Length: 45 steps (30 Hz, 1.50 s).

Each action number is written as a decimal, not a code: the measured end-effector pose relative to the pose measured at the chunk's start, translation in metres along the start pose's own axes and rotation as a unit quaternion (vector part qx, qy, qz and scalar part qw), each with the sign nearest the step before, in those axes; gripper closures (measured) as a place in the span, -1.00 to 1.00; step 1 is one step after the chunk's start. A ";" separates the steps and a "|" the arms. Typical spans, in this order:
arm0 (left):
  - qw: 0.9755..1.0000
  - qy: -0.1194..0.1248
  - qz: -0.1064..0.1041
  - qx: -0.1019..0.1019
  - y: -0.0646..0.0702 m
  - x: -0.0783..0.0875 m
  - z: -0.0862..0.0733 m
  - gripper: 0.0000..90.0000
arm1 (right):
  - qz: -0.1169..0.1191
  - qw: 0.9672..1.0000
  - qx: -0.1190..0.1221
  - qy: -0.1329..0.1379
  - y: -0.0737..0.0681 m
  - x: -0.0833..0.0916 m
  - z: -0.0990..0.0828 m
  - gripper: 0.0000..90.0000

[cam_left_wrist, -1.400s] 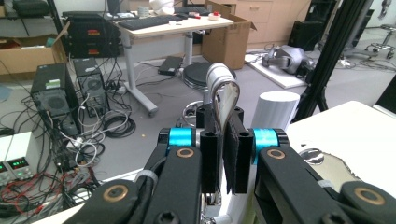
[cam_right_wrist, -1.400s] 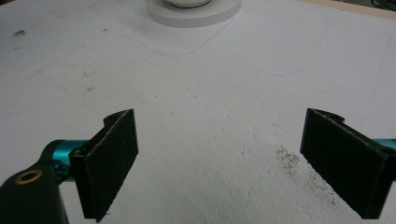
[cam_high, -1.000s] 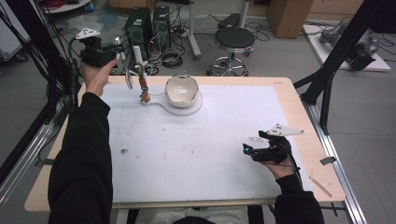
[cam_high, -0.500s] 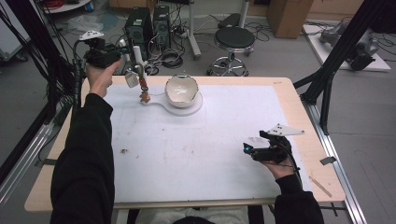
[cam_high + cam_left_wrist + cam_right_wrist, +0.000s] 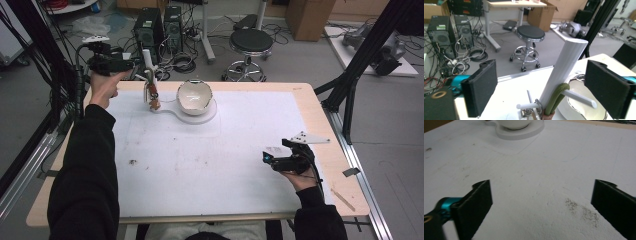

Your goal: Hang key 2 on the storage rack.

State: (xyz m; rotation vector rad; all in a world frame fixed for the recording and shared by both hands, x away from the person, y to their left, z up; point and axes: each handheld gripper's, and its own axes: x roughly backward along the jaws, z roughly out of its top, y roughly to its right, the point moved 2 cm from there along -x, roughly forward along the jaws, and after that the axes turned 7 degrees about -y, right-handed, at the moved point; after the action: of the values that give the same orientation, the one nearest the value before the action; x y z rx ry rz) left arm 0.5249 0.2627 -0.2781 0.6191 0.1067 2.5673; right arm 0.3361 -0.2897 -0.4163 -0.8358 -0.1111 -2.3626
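Observation:
A white post point(image 5: 148, 64) point(image 5: 564, 72) with side pegs rises from a flat white base point(image 5: 192, 114) at the table's far left. A green curved piece point(image 5: 557, 97) hangs on a peg, above a brown bit point(image 5: 154, 103). A white bowl point(image 5: 194, 95) point(image 5: 514, 123) sits on the same base. My left gripper point(image 5: 131, 65) point(image 5: 549, 93) is held high by the post, open, its jaws on either side of the post without touching. My right gripper point(image 5: 267, 159) point(image 5: 541, 207) rests low over the white mat point(image 5: 210, 160) at the right, open with nothing between the jaws.
A dark speck point(image 5: 133, 162) lies on the mat's left part, and dark dust point(image 5: 581, 211) lies near the right gripper. Black frame legs point(image 5: 350, 85) stand at the table's right corner. Beyond the far edge are a stool point(image 5: 251, 41) and computer towers point(image 5: 160, 25).
My left gripper has risen slightly and shifted near the post's top. The right gripper has stayed in place.

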 end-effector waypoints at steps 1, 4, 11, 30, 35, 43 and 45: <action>1.000 -0.001 0.001 0.001 -0.001 0.002 -0.002 -0.80 | 0.002 1.000 -0.002 0.001 0.001 0.001 0.000 -0.96; 1.000 -0.008 -0.004 0.008 -0.005 0.008 -0.010 -0.96 | 0.002 1.000 -0.008 0.008 0.002 0.002 0.001 -0.98; 1.000 -0.011 0.010 0.007 -0.010 0.021 -0.034 -0.96 | 0.001 1.000 -0.005 0.008 0.004 -0.001 0.002 -0.98; 1.000 0.009 0.009 0.002 0.005 0.051 -0.074 -0.96 | -0.008 1.000 -0.005 0.006 0.006 -0.003 0.002 -0.98; 1.000 0.002 0.012 -0.003 0.008 0.056 -0.087 -0.96 | -0.007 1.000 -0.006 0.006 0.007 -0.002 0.001 -0.98; 1.000 -0.013 0.008 -0.011 0.017 0.056 -0.112 -0.96 | -0.009 1.000 -0.007 0.010 0.008 -0.001 0.000 -0.98; 1.000 -0.015 0.004 -0.012 0.020 0.056 -0.118 -0.96 | -0.010 1.000 -0.008 0.010 0.009 -0.001 -0.001 -0.98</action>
State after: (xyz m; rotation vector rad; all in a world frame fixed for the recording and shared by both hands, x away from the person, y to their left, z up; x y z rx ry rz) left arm 0.4193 0.2765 -0.3571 0.6493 0.0633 2.5617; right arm 0.3415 -0.2961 -0.4186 -0.8228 -0.0926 -2.3936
